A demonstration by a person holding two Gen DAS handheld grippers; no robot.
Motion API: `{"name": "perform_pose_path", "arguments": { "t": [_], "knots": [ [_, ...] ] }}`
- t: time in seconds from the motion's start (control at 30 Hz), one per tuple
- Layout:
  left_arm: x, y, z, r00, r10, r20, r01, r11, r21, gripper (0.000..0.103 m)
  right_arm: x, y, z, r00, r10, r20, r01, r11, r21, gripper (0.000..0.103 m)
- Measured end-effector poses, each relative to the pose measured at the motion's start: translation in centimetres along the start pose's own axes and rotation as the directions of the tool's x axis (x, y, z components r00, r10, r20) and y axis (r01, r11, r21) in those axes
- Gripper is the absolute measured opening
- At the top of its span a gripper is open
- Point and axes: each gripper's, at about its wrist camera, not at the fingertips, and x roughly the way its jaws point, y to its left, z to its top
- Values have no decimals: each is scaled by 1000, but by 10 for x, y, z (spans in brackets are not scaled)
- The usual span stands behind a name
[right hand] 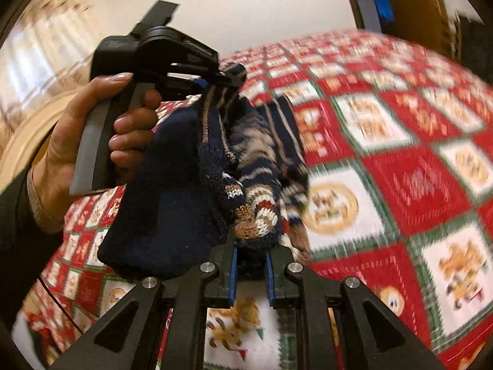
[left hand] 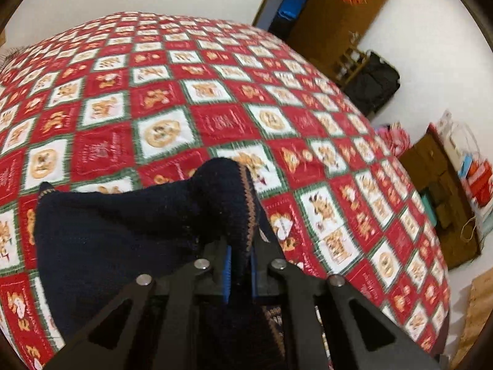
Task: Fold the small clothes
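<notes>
Above the quilt (left hand: 215, 98), both claws (left hand: 238, 265) (right hand: 251, 265) pinch the sweater (right hand: 172, 191).

Knitted garment (left hand: 123, 231): coarse, matt navy wool-like yarn with tan and white patterning. Tablecloth (left hand: 215, 117): glossy, embossed plastic-looking sheet. Left gripper (left hand: 239, 265) and right gripper (right hand: 251, 274): matt black plastic, ribbed blue pads, bright metal pins.

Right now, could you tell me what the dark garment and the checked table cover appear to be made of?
The garment looks like knitted yarn, matte navy with tan and white bands; stitch loops show. The table cover looks like glossy plastic-coated sheet, judging by its sheen, though blur leaves that open.
</notes>
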Motion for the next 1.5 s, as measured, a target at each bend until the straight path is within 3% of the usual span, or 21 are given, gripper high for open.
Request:
{"name": "perform_pose_path", "arguments": {
  "t": [0.1,0.2,0.27,0.37,0.43,0.5,0.57,0.63,0.7,0.8,0.83,0.87,0.9,1.1,1.23,1.4,1.5],
  "knots": [
    [3,-8,-2,999,-35,-14,35,999,2,17,-1,-13,0,998,58,-2,-58,996,65,14],
    [-16,-21,-8,999,-33,24,31,997,71,20,-5,-19,1,996,90,3,-90,991,97,14],
    [-36,-26,-18,997,-8,76,-2,991,132,32,-10,-21,1,995,101,7,-101,990,101,17],
    [-65,-17,-42,987,52,153,-77,984,163,50,-34,-19,2,996,39,81,-45,997,68,38],
    [-79,-4,-63,979,96,180,-127,978,167,56,-51,-17,6,990,5,142,-13,999,49,56],
    [-85,10,-79,974,114,196,-146,976,159,61,-58,-13,23,984,38,175,-44,999,30,60],
    [-88,26,-99,967,154,205,-186,972,145,68,-45,-6,46,987,86,138,-89,996,11,61],
    [-86,41,-117,957,207,205,-237,963,130,68,-23,2,70,987,139,78,-140,990,8,61],
    [-84,52,-125,956,218,196,-240,966,100,68,10,11,94,986,164,-15,-164,986,7,61],
    [-83,65,-133,957,213,195,-225,974,39,76,64,17,118,984,122,-131,-122,993,8,60],
    [-83,68,-136,956,212,203,-222,975,24,81,75,16,119,985,92,-148,-90,996,19,38],
    [-83,71,-138,955,215,206,-222,975,11,87,83,15,120,985,59,-163,-57,998,18,22],
    [-82,73,-140,955,216,204,-220,975,0,90,89,15,120,984,39,-175,-38,999,14,16],
    [-78,72,-153,961,200,193,-205,979,9,94,59,14,121,997,6,-80,-5,1000,7,12],
    [-68,65,-160,964,202,174,-214,976,51,96,74,-19,122,992,-39,-117,49,995,89,11],
    [-64,56,-168,960,220,170,-236,969,77,96,81,-22,119,988,-67,-140,77,994,72,11],
    [-61,55,-175,961,227,159,-244,965,93,101,79,-20,126,984,-76,-159,83,996,32,14]
  ]
}}
